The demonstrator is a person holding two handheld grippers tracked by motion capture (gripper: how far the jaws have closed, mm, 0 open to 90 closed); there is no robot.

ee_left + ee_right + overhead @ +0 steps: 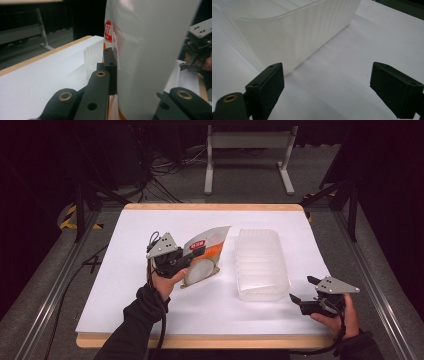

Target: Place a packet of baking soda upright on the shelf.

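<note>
A white and orange snack pouch [206, 255] with a red label is held up off the table, left of a translucent ribbed plastic bin [261, 264]. My left gripper [197, 252] is shut on the pouch; in the left gripper view the pouch [147, 55] rises tall between the black jaws, its red label [108, 31] at the top. My right gripper [302, 290] stands open near the bin's front right corner, with nothing between its fingers. In the right gripper view the bin [294, 32] sits just beyond the left pad [270, 82].
The white table top [150, 305] has a wooden edge all round. Metal rails run along both sides of the table. A grey stand [247, 157] and cables lie on the floor beyond the far edge. The bin holds nothing that I can see.
</note>
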